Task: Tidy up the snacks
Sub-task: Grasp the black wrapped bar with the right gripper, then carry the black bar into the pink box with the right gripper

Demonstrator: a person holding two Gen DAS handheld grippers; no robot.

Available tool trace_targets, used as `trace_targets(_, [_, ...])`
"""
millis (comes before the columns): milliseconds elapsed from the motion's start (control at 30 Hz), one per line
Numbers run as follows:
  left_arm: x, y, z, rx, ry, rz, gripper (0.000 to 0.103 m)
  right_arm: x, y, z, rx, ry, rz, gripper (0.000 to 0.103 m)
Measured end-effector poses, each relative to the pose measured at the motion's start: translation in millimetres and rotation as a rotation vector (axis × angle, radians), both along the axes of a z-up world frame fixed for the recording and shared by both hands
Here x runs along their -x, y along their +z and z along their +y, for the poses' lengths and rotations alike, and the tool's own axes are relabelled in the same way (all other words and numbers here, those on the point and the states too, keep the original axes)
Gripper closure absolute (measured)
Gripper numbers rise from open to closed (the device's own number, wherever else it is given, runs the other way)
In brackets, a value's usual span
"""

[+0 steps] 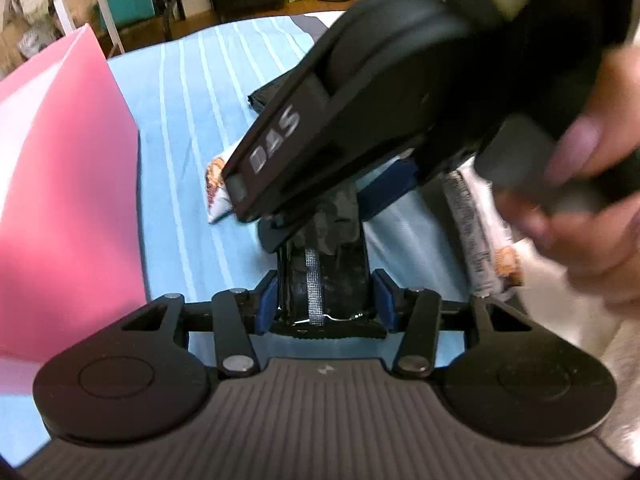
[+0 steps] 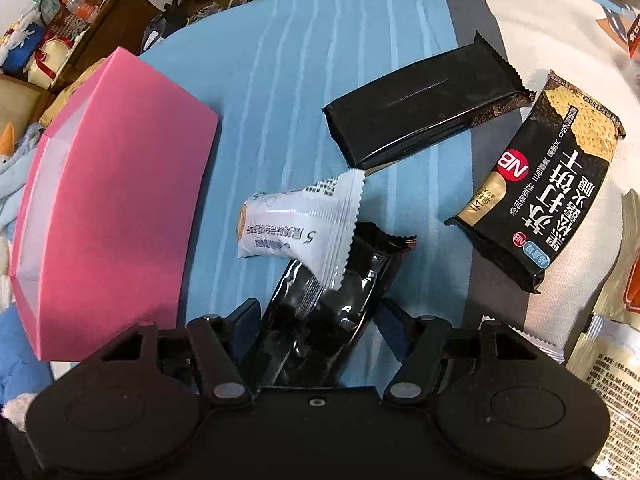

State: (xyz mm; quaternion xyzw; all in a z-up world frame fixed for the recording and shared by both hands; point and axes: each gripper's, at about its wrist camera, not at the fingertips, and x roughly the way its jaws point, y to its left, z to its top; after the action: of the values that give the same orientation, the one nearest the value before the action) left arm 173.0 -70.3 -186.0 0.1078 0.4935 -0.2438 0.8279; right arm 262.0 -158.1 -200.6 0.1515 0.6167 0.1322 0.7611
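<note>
Black foil packet [image 1: 326,276] sits clamped between the blue pads of the left gripper [image 1: 326,300], held lengthwise. Right gripper [image 2: 316,320] has its jaws on either side of the same sort of black packet [image 2: 320,320]; pads appear to touch it, so it reads as gripped. From the left wrist view, the right gripper body [image 1: 360,100] crosses directly over the packet, with the person's hand [image 1: 580,184] blurred at the right edge.

White snack packet [image 2: 296,220] lies on the blue striped cloth [image 2: 280,80], its crimped end overlapping the held black packet. Beyond it, a second black packet [image 2: 420,116] lies flat, apart from the others. A black-and-gold cracker pack [image 2: 540,192] lies to the right, half off the cloth. Pink box [image 2: 112,200] stands at the left, near the white packet, not touching it.
</note>
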Motion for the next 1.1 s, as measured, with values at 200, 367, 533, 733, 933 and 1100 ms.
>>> trace_targets(200, [-1.7,-2.6,0.4,0.021,0.045,0.002,0.055,6.1,0.0,17.4,0.096,0.033,-0.055,0.036])
trace_targets(367, [4.5,-2.6,-1.4,0.016,0.057,-0.011,0.056,8.9,0.8,15.3,0.092,0.033,-0.056,0.04])
trace_targets(533, [19.4,7.2,-5.3,0.019,0.031,0.007,0.056,17.1,4.3,6.1,0.066,0.019,-0.008,0.04])
trace_targets(733, [29.0,18.0,-3.3,0.043,0.021,0.054,0.056,38.9,9.6,-5.1,0.028,0.009,0.04,0.04])
trace_targets(933, [51.2,36.6,-1.9,0.048,0.002,0.026,0.056,71.7,30.2,-9.9,0.017,0.011,-0.024,0.04])
trace_targets(1100, [74.8,54.1,-1.2,0.048,-0.024,-0.037,0.056,96.6,50.3,-17.5,0.002,-0.005,-0.08,0.04])
